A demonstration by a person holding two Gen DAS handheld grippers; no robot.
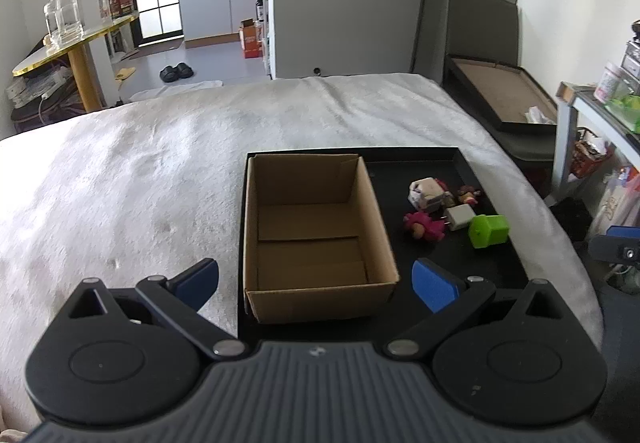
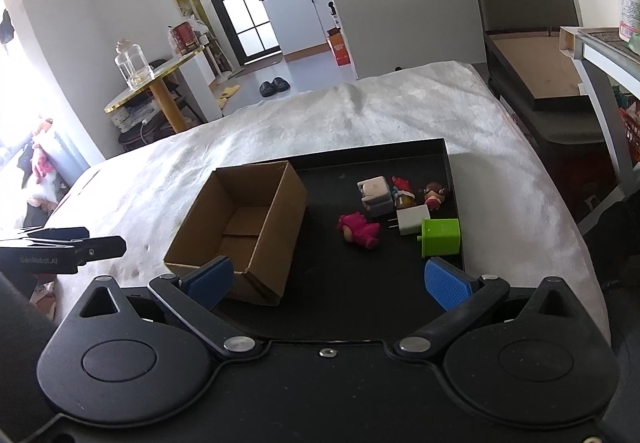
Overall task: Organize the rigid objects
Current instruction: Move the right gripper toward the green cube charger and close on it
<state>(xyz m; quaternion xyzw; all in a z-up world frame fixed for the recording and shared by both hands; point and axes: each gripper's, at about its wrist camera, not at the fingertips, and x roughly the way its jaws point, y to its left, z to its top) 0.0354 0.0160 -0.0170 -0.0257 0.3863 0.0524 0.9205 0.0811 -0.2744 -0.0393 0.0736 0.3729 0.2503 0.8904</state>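
An open, empty cardboard box (image 1: 316,235) stands on the left part of a black tray (image 1: 460,163) on a white bed; the box also shows in the right wrist view (image 2: 244,223). To its right lie a pink toy (image 2: 360,230), a white charger (image 2: 412,219), a green block (image 2: 440,238), a white-grey toy (image 2: 375,195) and small figurines (image 2: 434,195). My left gripper (image 1: 316,283) is open and empty, just in front of the box. My right gripper (image 2: 328,283) is open and empty over the tray's near edge.
The tray (image 2: 448,151) sits on a white blanket (image 1: 160,163). A round gold table (image 2: 156,79) with a glass jar (image 2: 132,63) stands beyond the bed's left. A dark bench (image 2: 532,83) and a shelf (image 2: 600,51) flank the right.
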